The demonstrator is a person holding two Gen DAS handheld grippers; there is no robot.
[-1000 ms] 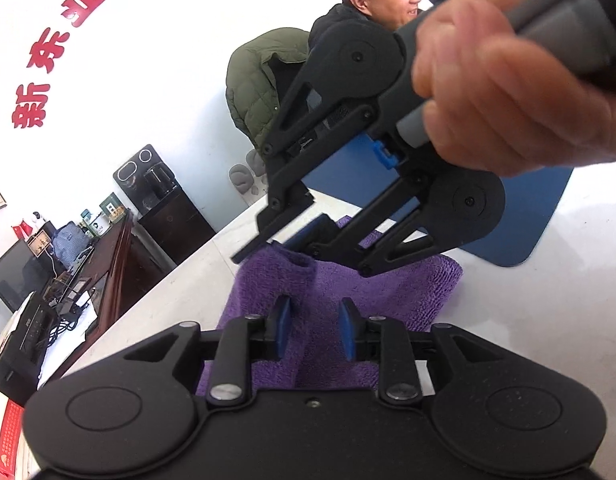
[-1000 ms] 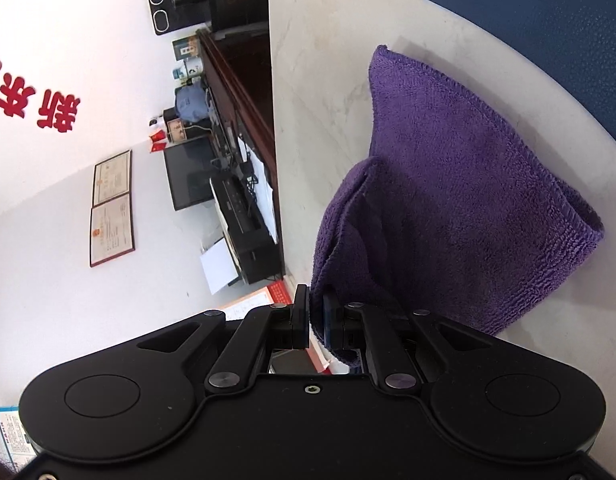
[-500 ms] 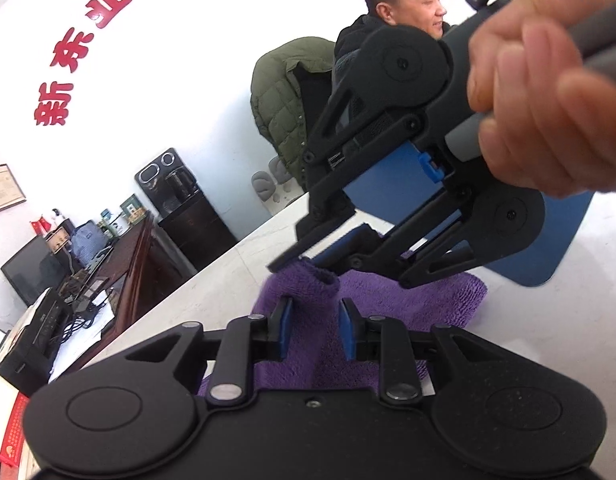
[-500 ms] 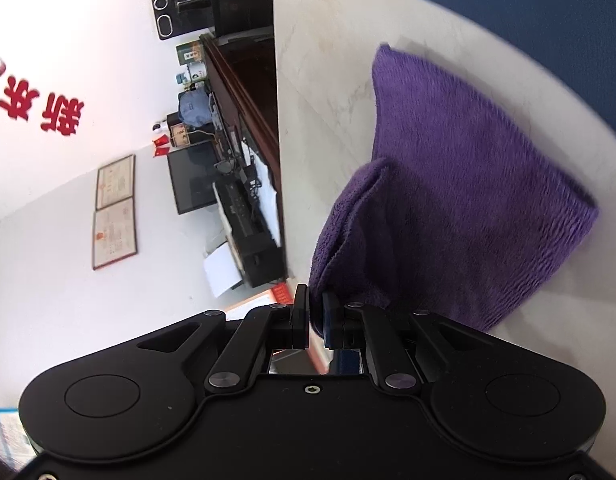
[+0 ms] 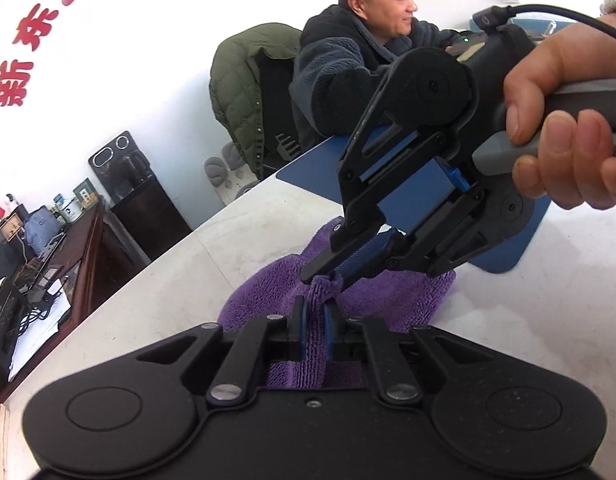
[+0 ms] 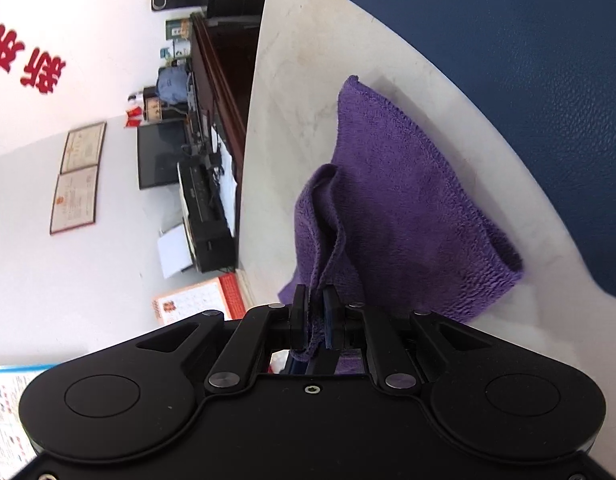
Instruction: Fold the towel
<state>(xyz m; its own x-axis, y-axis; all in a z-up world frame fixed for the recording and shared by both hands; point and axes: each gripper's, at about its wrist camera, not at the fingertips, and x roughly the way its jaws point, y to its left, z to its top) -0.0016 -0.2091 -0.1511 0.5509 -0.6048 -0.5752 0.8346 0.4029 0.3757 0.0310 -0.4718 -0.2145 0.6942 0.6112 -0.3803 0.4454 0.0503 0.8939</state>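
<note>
A purple towel [image 5: 268,284] lies partly doubled on the pale table [image 5: 168,280], with one edge lifted. In the left wrist view my left gripper [image 5: 314,328] has its jaws closing on a raised fold of the towel, and the blue pads press the cloth. Just beyond it my right gripper [image 5: 328,276], held by a hand [image 5: 560,120], pinches the same raised edge. The right wrist view shows the right gripper [image 6: 316,312] shut on a thin towel [image 6: 408,200] corner that hangs between its pads.
A blue mat [image 5: 316,176] covers the table's far side and reaches close to the towel [image 6: 508,40]. A person [image 5: 348,72] sits behind the table. To the left, past the table edge, stands a wooden desk [image 5: 88,248] with clutter.
The left gripper's jaws went from apart to closed on the towel fold. The right gripper swung nearer to the left one, still gripping the corner, and the lifted edge rose.
</note>
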